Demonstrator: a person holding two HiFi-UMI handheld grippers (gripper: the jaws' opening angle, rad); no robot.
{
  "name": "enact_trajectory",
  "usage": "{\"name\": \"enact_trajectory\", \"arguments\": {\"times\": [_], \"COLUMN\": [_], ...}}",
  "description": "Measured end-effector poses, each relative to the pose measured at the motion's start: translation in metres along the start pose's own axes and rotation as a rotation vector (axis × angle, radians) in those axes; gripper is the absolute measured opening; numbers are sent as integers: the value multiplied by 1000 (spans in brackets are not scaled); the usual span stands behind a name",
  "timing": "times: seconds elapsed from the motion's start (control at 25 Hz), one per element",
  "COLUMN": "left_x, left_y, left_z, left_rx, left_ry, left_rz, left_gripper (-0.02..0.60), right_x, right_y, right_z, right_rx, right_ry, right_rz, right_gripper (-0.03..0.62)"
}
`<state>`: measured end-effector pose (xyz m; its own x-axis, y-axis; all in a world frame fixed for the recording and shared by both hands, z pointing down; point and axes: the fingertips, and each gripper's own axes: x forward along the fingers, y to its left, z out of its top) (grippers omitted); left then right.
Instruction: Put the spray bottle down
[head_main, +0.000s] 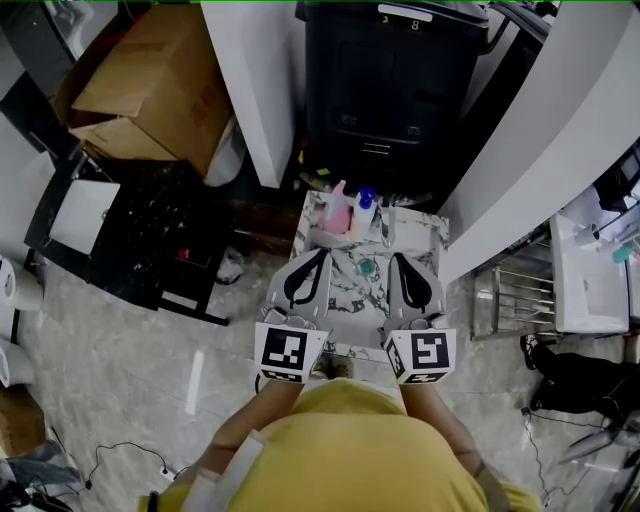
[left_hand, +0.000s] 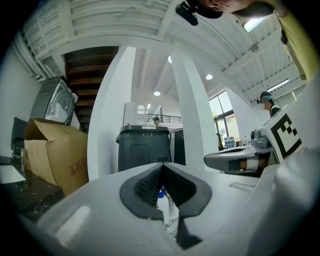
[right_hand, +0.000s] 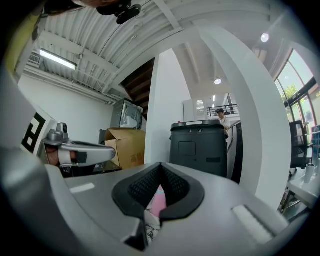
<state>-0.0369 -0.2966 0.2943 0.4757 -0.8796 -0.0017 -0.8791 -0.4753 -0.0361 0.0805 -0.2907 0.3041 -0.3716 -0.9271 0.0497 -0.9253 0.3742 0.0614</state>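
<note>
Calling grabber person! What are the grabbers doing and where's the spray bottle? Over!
Left gripper and right gripper shut, empty. Pink bottle, blue-capped bottle standing at far edge of marble table, none held. Teal thing between grippers.

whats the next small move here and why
Probably just draw both grippers back: the left gripper and right gripper are shut and empty, and the pink bottle and blue-capped bottle already stand upright at the far edge of the marble table.

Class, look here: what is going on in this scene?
A person holds two grippers level over a small marble table. The left gripper and the right gripper are both shut and empty. A pink bottle and a blue-capped bottle stand at the table's far end, touched by neither gripper.
</note>
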Motion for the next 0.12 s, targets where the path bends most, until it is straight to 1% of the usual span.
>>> {"name": "enact_trajectory", "arguments": {"times": [0.12], "left_x": [1], "left_y": [-1], "left_z": [0], "left_rx": [-2], "left_ry": [-1], "left_rz": [-5], "left_gripper": [6], "right_x": [2], "right_y": [0], "right_z": [0], "right_rx": [-1], "right_ry": [1], "right_rz": [3], "right_gripper": [0]}}
